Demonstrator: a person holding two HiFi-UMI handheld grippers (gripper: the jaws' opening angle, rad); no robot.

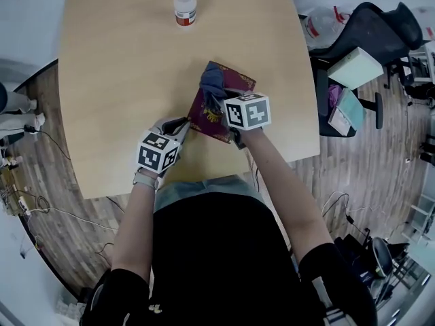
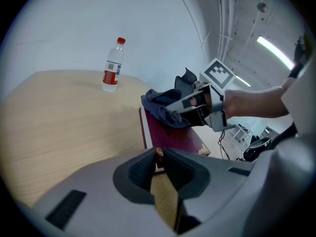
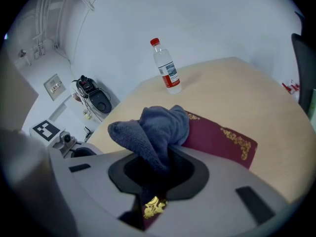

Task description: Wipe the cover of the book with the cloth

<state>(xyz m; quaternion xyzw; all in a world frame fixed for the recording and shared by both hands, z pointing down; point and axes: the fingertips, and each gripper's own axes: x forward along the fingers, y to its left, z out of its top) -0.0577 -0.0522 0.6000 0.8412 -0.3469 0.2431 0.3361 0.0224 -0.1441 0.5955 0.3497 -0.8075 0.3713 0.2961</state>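
**Fig.** Wipe stroke in hand, as we judge it (head view plus both gripper views).

**Layout.** The book (image 1: 236, 81), maroon w/ gilt corner ornaments, lies cover-up on the tabletop (image 1: 115, 80). It sits about mid-width and nearer the near edge than the far one. A bottle (image 1: 185, 4) stands well apart, by the far edge.

**Left gripper** (image 1: 183, 124). Its fingers are closed on the book's near-left corner, w/ the gilt edge pinched between the pads. We read it as the anchor.

**Right gripper** (image 3: 154, 174). Its fingers are clamped on a bunched blue-grey cloth (image 3: 158, 127). The free wad rests on the far-left part of the cover.

**Doing the step well.**
- We would keep the left clamp firm and low, so the book cannot skate on the tabletop.
- Press w/ the wad only, never w/ the bare fingers, which could scuff the cover.
- Draw each pass away from the anchored corner, so the cover is pulled flat rather than buckled.
- The wad is small vs. the cover, so overlapping passes are needed. The far-right and near parts look unreached as yet.

**Orientation.** The book's long axis runs near-to-far, w/ the far end tipped a little toward the tabletop's right edge, and a short edge faces the person. A pale strip shows along the left long side in the left gripper view. It is possibly the page block, but we cannot tell spine from fore-edge for sure.
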